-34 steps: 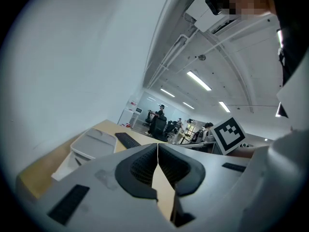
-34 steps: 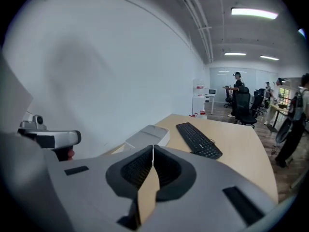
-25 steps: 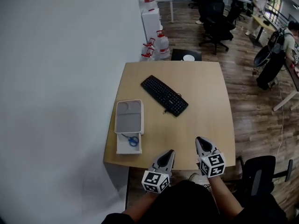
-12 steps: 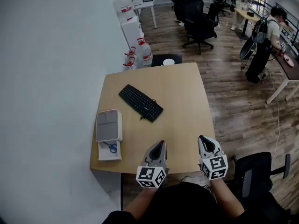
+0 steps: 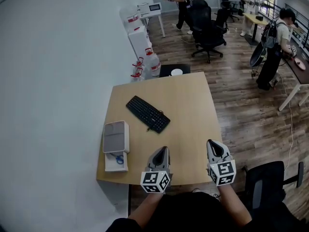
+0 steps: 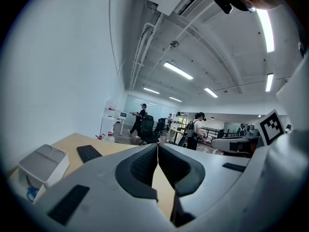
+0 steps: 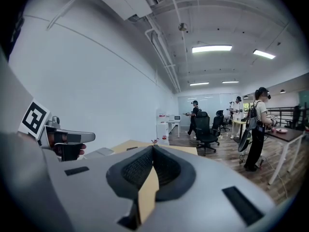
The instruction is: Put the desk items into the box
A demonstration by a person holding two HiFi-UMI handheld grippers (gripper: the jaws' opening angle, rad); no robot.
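Observation:
On the wooden table lies a black keyboard, set at an angle near the middle. At the left edge stands the white box with its grey top; a white tray part in front of it holds blue scissors. My left gripper and right gripper hover side by side over the table's near edge, both shut and empty. In the left gripper view the left gripper has its jaws together, with the box and keyboard to its left. The right gripper also shows jaws pressed together.
A white wall runs along the left. Water jugs and a dark stool with a white cup stand behind the table. A black office chair is at my right. Several people and more chairs fill the back of the room.
The head view has pulled back and swung, so the table looks smaller and farther. Both grippers have lifted a little at the near edge and stay shut and empty.

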